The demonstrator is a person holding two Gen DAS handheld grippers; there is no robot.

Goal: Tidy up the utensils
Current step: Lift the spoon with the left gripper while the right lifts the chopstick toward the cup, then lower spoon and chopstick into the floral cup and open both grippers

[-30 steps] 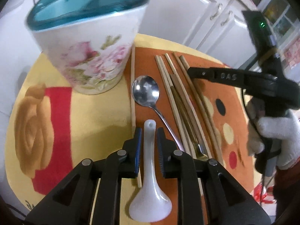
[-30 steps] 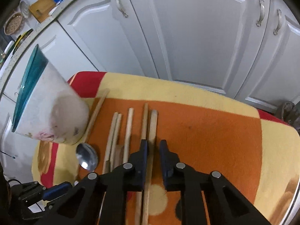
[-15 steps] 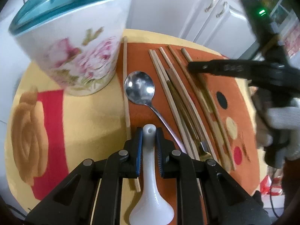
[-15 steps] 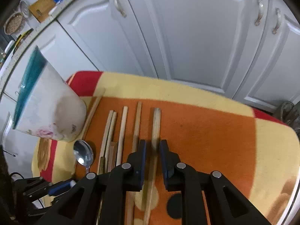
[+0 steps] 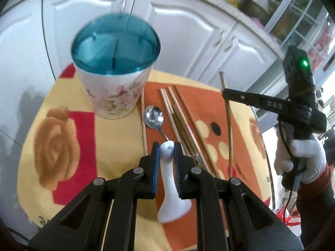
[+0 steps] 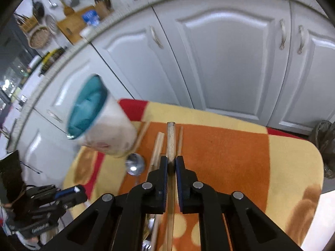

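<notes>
My left gripper (image 5: 166,149) is shut on the handle of a white ceramic spoon (image 5: 170,179), lifted off the cloth with its bowl hanging toward me. My right gripper (image 6: 171,161) is shut on a wooden chopstick (image 6: 171,138), raised above the table; in the left wrist view that chopstick (image 5: 228,117) hangs from the right gripper (image 5: 225,94), held by a white-gloved hand (image 5: 301,159). A floral holder with a teal inside (image 5: 114,67) stands at the back left. A steel spoon (image 5: 153,117) and several chopsticks (image 5: 178,113) lie on the cloth beside it.
A yellow, orange and red patterned cloth (image 5: 62,138) covers the small table. White cabinet doors (image 6: 228,58) stand close behind it. The table's right edge (image 6: 320,167) drops off toward a dark object on the floor. The left gripper (image 6: 69,195) shows low at left in the right wrist view.
Both grippers have risen from the cloth. The white spoon has come up with the left one, the chopstick with the right. The holder's teal inside now shows from above.
</notes>
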